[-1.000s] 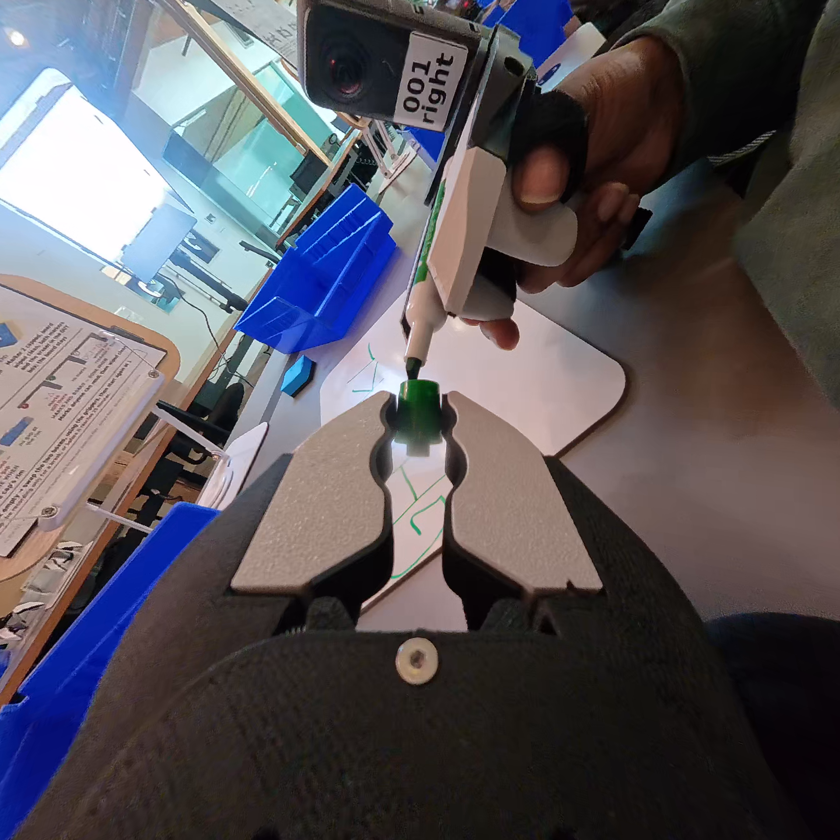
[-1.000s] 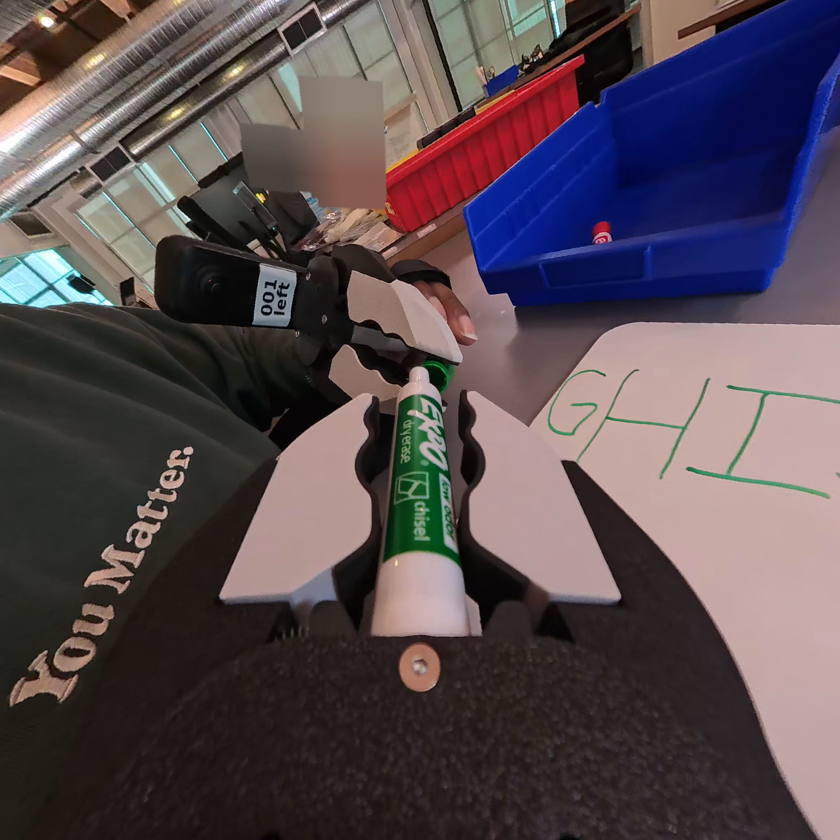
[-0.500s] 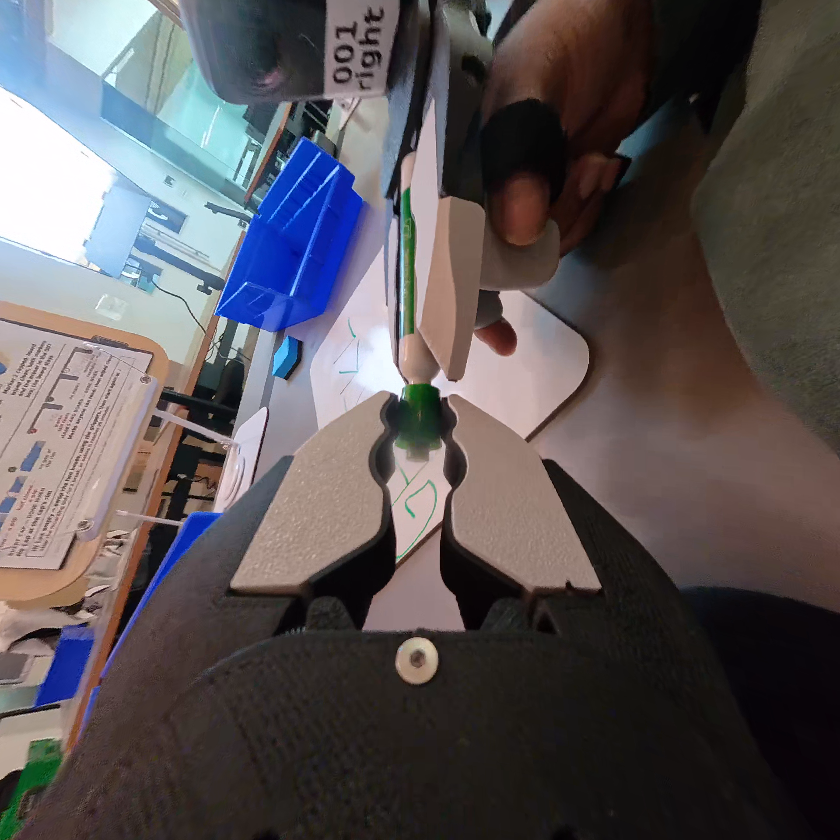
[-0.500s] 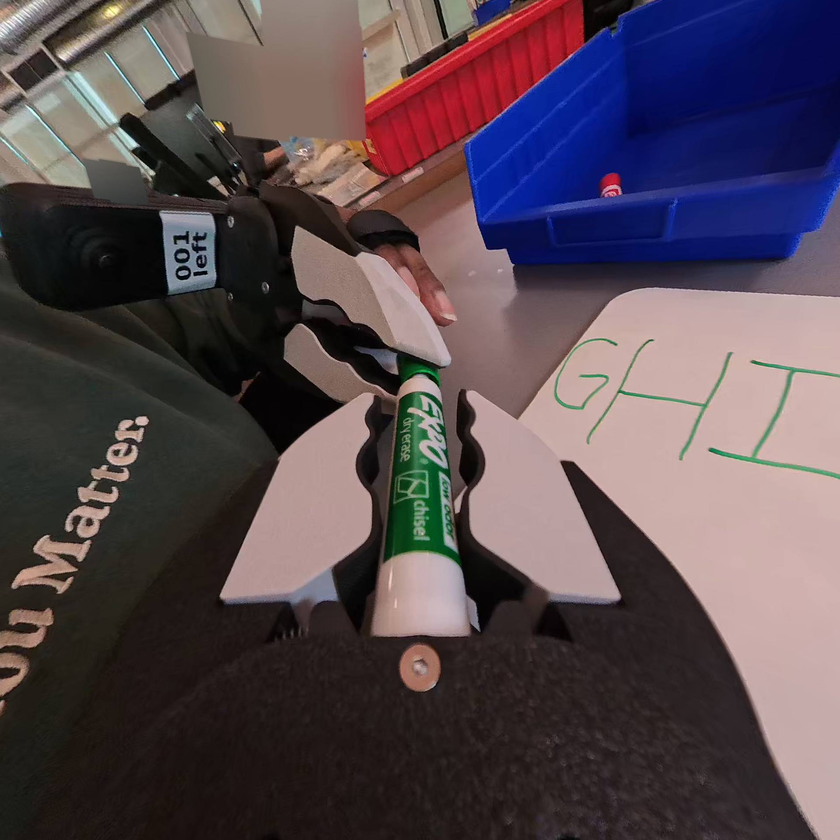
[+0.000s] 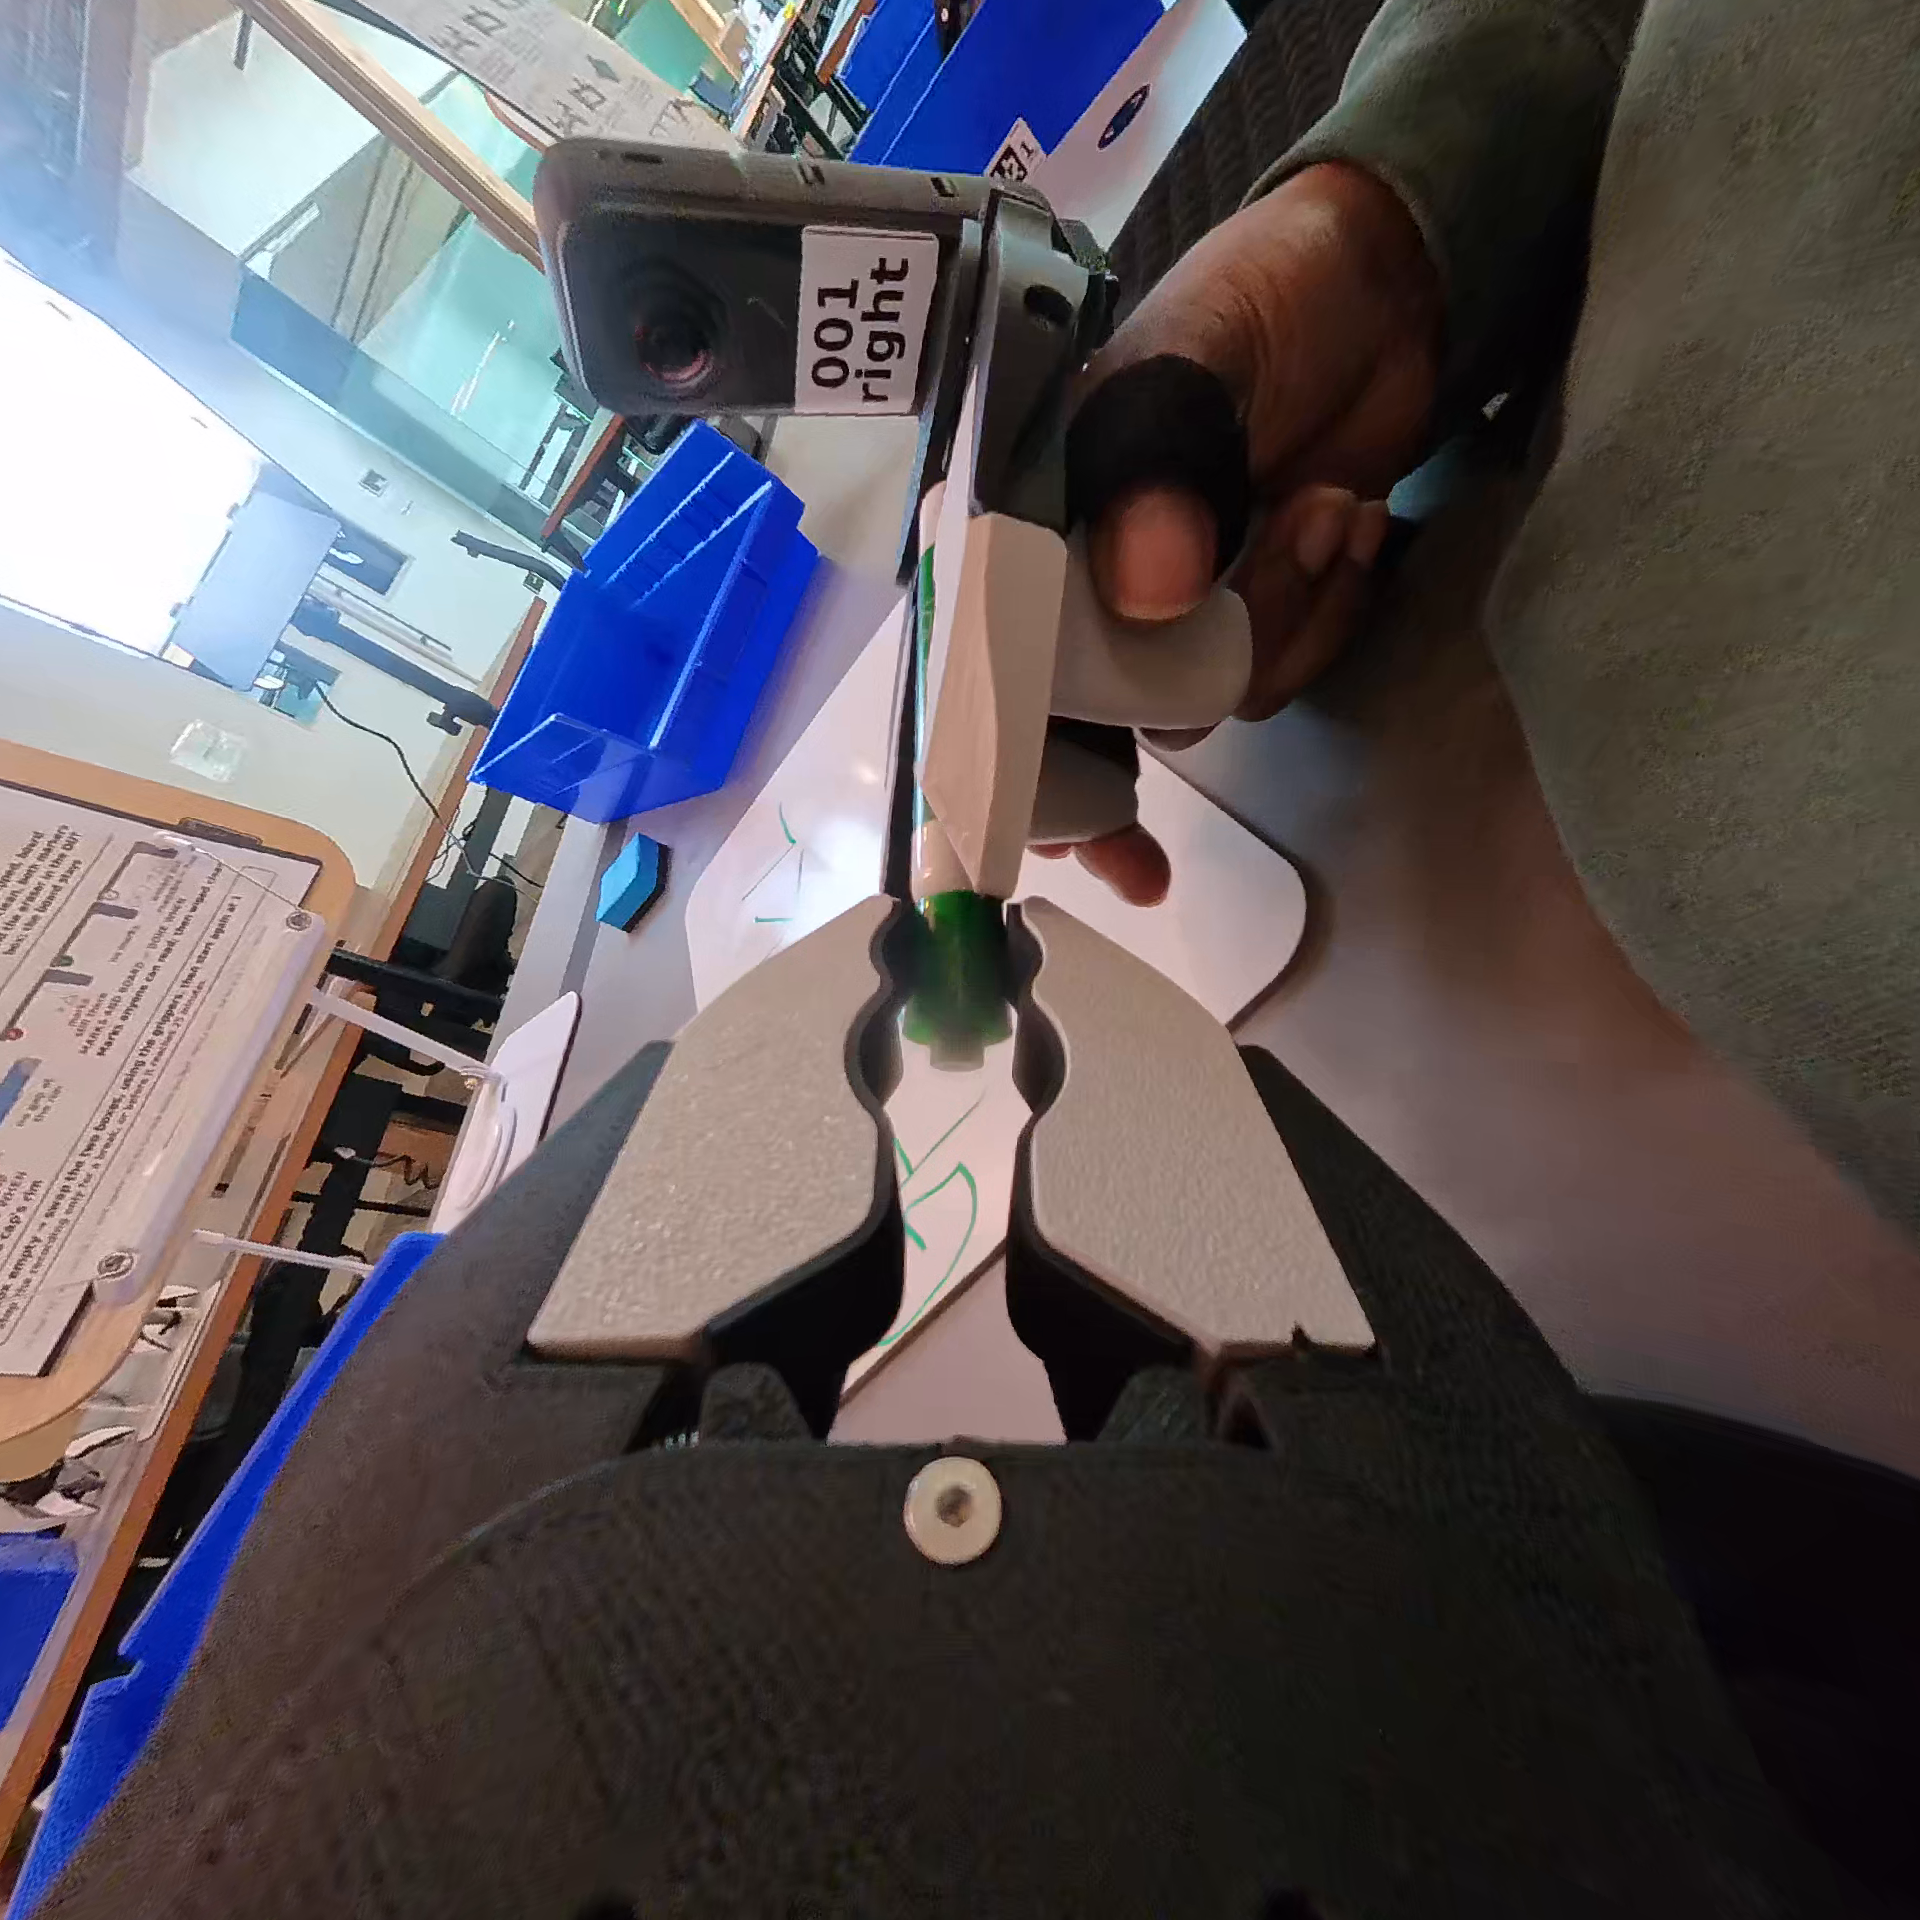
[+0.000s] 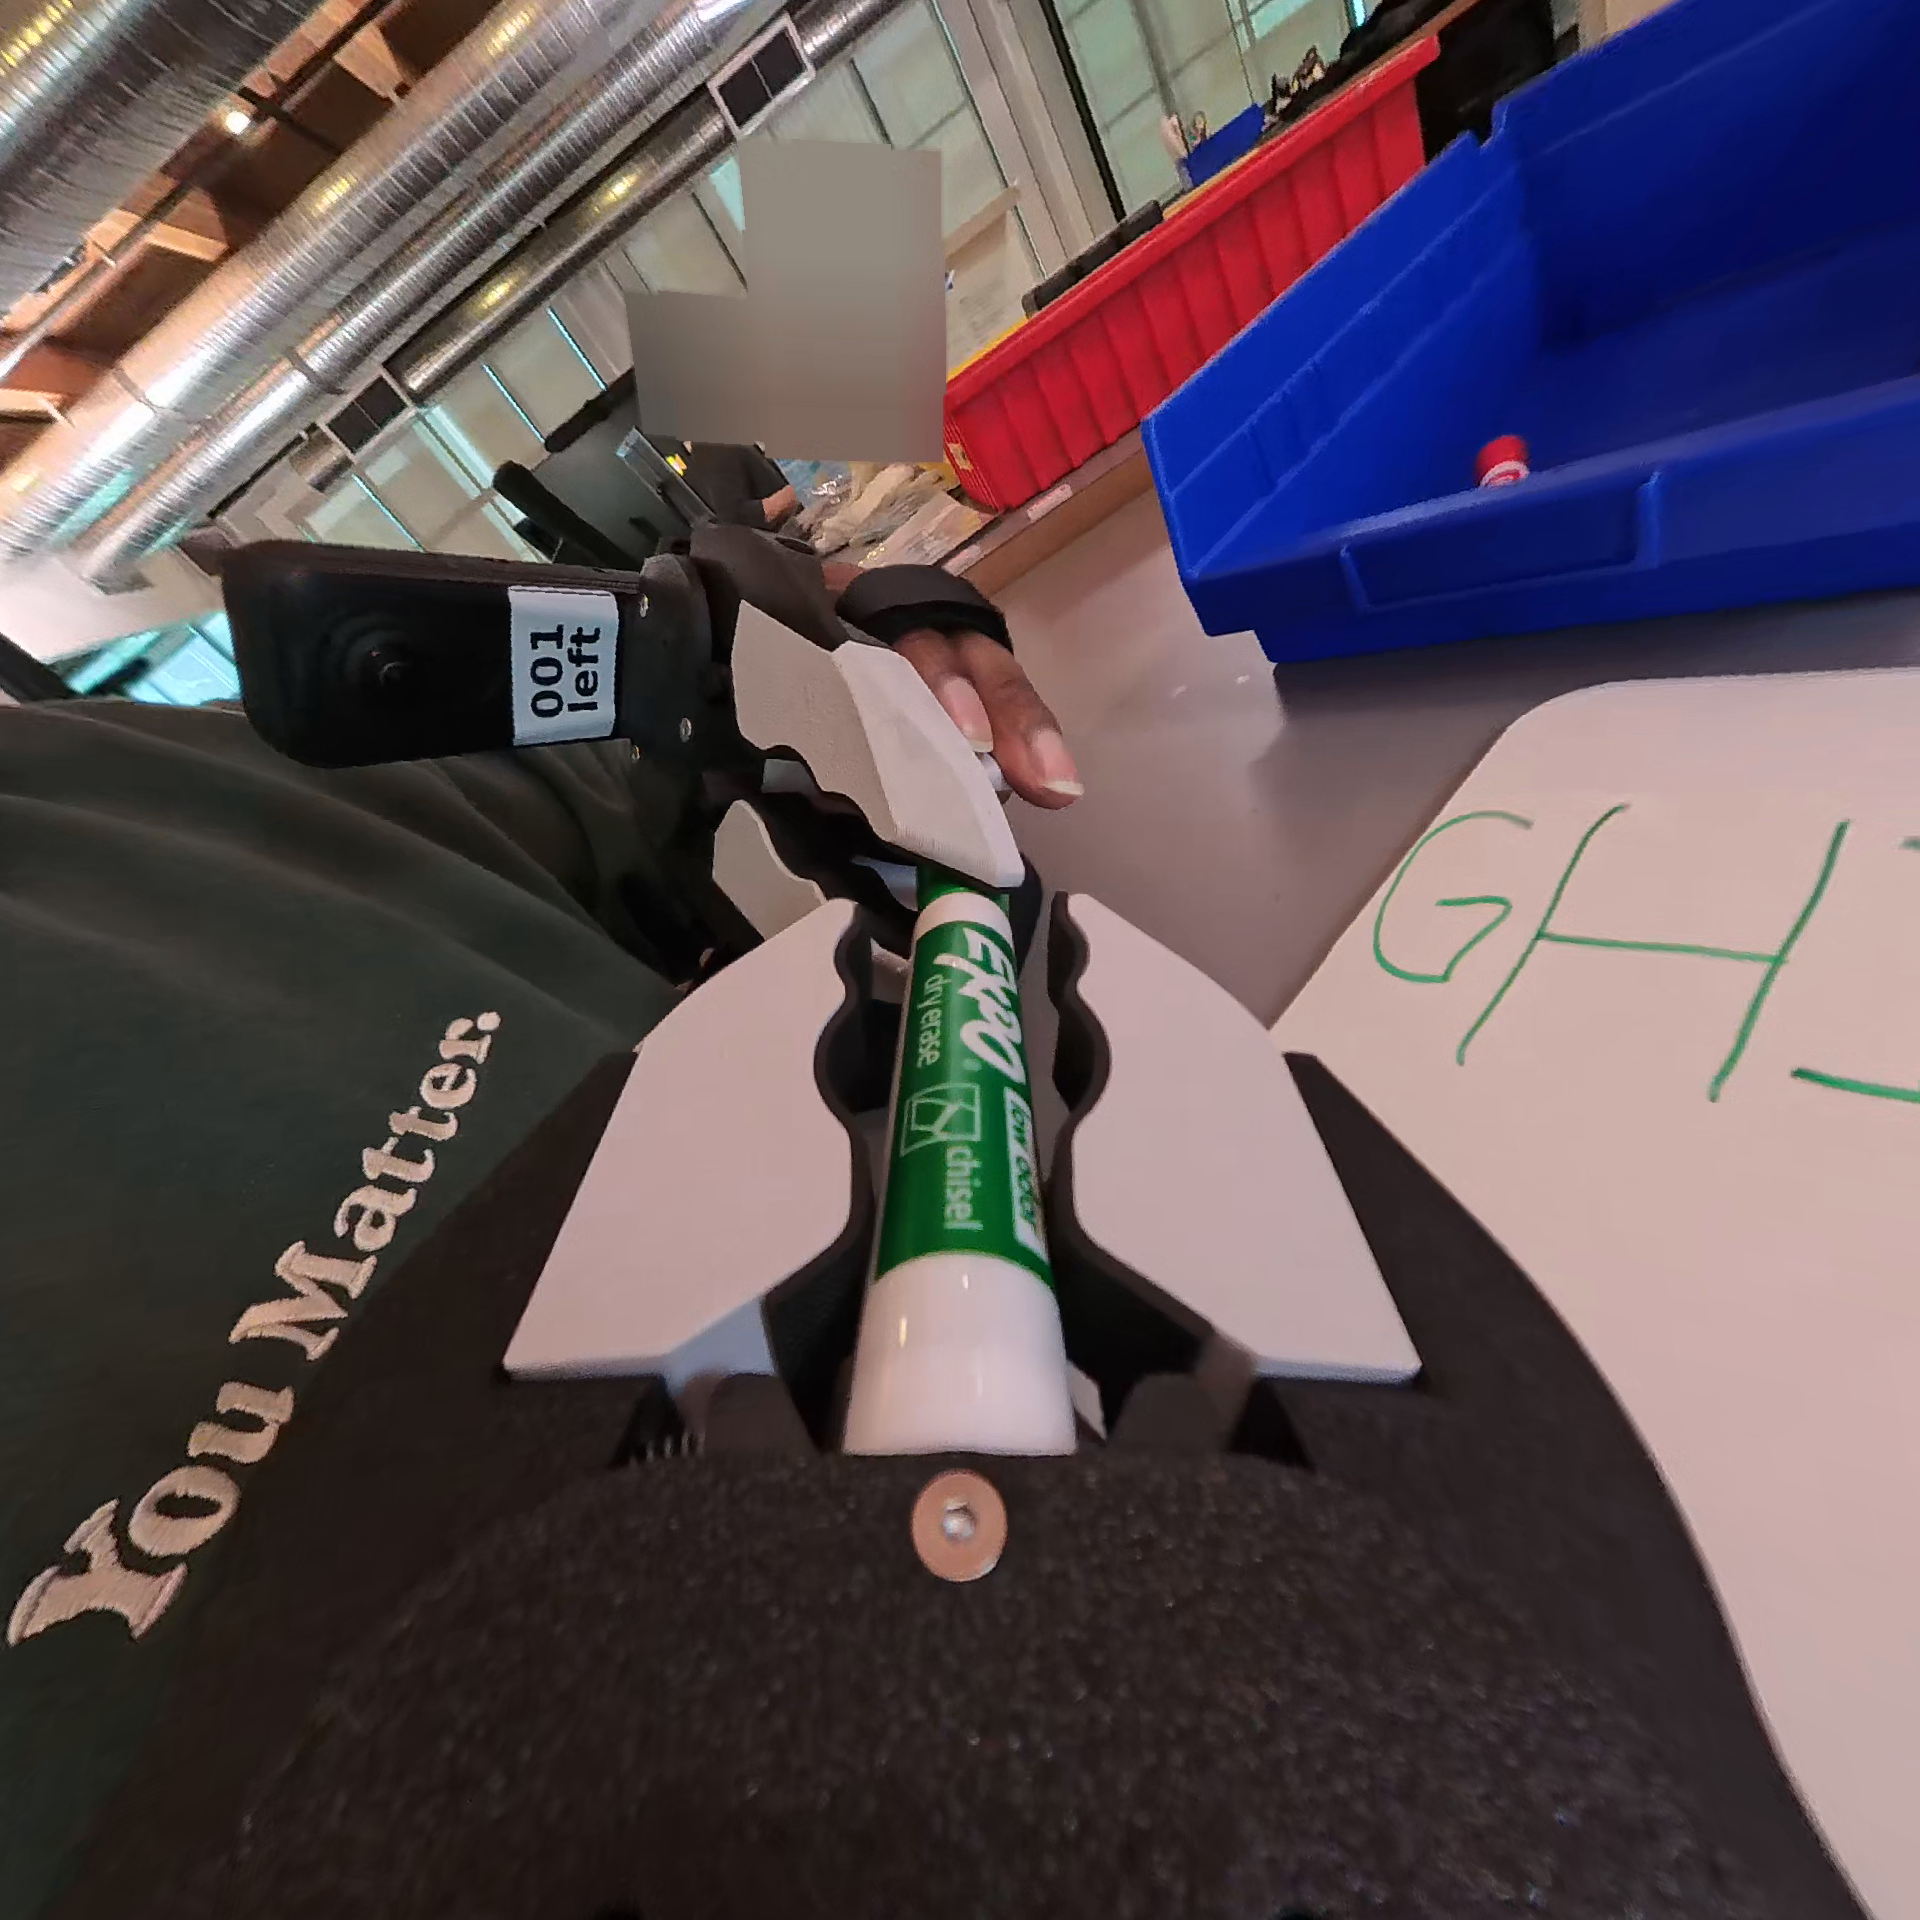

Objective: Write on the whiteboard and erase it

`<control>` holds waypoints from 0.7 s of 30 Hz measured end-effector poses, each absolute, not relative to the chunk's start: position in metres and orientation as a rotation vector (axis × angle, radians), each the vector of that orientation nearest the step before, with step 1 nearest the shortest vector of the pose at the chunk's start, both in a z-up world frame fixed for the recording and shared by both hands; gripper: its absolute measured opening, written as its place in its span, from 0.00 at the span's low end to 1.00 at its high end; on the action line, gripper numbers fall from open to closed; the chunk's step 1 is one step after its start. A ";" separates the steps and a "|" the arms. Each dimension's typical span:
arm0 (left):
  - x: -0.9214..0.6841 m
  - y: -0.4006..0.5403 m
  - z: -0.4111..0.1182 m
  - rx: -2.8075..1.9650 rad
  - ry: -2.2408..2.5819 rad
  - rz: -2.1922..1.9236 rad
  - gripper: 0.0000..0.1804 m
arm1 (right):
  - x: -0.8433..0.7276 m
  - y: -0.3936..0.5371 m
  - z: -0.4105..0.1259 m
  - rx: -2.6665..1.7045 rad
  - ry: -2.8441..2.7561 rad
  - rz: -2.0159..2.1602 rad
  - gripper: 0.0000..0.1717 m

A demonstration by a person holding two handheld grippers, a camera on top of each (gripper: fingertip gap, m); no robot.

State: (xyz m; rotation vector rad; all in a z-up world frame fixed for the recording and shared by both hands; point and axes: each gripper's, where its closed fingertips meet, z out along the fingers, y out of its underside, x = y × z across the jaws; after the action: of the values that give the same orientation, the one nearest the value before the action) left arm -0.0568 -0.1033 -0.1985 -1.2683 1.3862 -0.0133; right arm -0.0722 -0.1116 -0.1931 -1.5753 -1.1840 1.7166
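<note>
Marker (image 6: 961, 1143), light, stiff and slick, lies lengthwise in the right gripper (image 6: 961, 935), clamped mid-barrel; ahead, the left gripper (image 5: 956, 971) pinches its green cap (image 5: 954, 982).

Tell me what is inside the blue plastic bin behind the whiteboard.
Inside the blue plastic bin, one small red-capped item lies on the floor. The front wall hides the nearest floor, and the right part runs out of frame.

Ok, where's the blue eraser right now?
In the left wrist view, the blue eraser lies on the table left of the whiteboard, just below the blue bin.
</note>
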 end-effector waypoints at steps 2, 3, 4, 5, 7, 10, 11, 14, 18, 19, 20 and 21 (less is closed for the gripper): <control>-0.057 -0.100 -0.194 -1.285 1.379 -0.058 0.10 | -0.071 -0.107 -0.188 -1.519 -1.254 1.638 0.20; -0.058 -0.098 -0.195 -1.310 1.390 -0.089 0.10 | -0.071 -0.106 -0.186 -1.493 -1.311 1.580 0.23; -0.063 -0.095 -0.199 -1.343 1.399 -0.098 0.10 | -0.068 -0.103 -0.182 -1.460 -1.366 1.502 0.26; -0.068 -0.093 -0.203 -1.349 1.406 -0.097 0.10 | -0.063 -0.097 -0.181 -1.432 -1.424 1.393 0.27; -0.077 -0.090 -0.215 -1.402 1.417 -0.105 0.10 | -0.054 -0.087 -0.182 -1.384 -1.548 1.165 0.27; -0.077 -0.089 -0.223 -1.423 1.435 -0.117 0.10 | -0.047 -0.084 -0.201 -1.379 -1.752 0.904 0.27; -0.075 -0.090 -0.224 -1.420 1.441 -0.121 0.10 | -0.047 -0.083 -0.208 -1.376 -1.807 0.825 0.26; -0.071 -0.091 -0.229 -1.429 1.460 -0.115 0.10 | -0.050 -0.087 -0.224 -1.330 -1.929 0.690 0.11; -0.071 -0.088 -0.236 -1.482 1.426 -0.172 0.10 | -0.049 -0.084 -0.233 -1.357 -1.990 0.648 0.10; -0.073 -0.083 -0.232 -1.506 1.363 -0.200 0.12 | -0.048 -0.077 -0.229 -1.375 -1.966 0.675 0.10; -0.077 -0.077 -0.228 -1.535 1.301 -0.238 0.17 | -0.046 -0.065 -0.223 -1.400 -1.931 0.699 0.10; -0.083 -0.069 -0.225 -1.576 1.230 -0.269 0.20 | -0.042 -0.048 -0.214 -1.431 -1.870 0.723 0.10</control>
State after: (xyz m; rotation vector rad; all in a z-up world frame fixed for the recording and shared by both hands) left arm -0.0834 -0.0693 -0.2249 -1.5757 1.2305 -0.2692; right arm -0.0424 -0.0485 -0.2142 -1.4315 -1.8697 0.7232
